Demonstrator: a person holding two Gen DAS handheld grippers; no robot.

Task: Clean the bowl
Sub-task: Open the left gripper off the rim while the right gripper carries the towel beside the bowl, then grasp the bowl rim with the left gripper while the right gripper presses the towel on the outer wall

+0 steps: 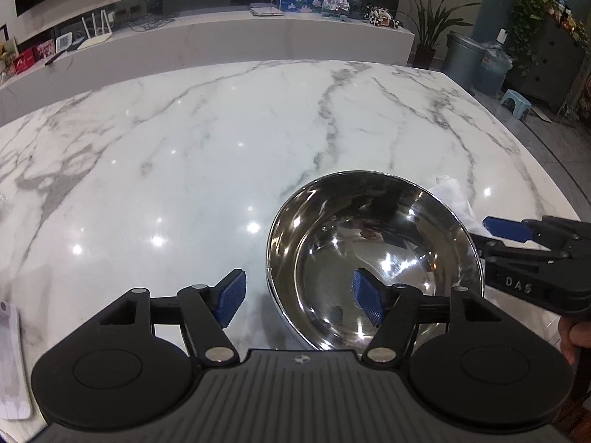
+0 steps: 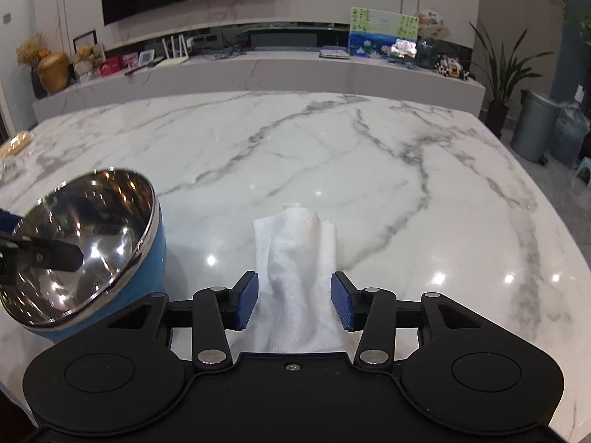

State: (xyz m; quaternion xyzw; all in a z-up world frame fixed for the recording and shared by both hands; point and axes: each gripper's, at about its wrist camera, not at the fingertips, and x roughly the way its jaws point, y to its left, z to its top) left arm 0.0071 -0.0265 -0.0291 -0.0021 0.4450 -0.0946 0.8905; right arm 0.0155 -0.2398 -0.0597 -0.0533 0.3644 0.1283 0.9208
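A steel bowl (image 1: 373, 258) with a blue outer wall (image 2: 147, 258) stands on the marble table (image 1: 184, 170). My left gripper (image 1: 299, 299) is open and straddles the bowl's near rim. One of its blue pads (image 1: 365, 301) is inside the bowl and the other is outside, with neither pressing on it. A crumpled white paper towel (image 2: 295, 254) lies on the table to the right of the bowl. My right gripper (image 2: 294, 302) is open around the towel's near end, its pads just at the towel's edges. The towel (image 1: 450, 195) and right gripper (image 1: 493, 236) also show behind the bowl.
A white flat object (image 1: 11, 358) lies at the table's near left edge. A pale packet (image 2: 14, 146) sits at the far left. A hand (image 1: 576, 336) holds the right gripper. Beyond the table are a low marble shelf (image 2: 258, 66) and a grey bin (image 2: 533, 125).
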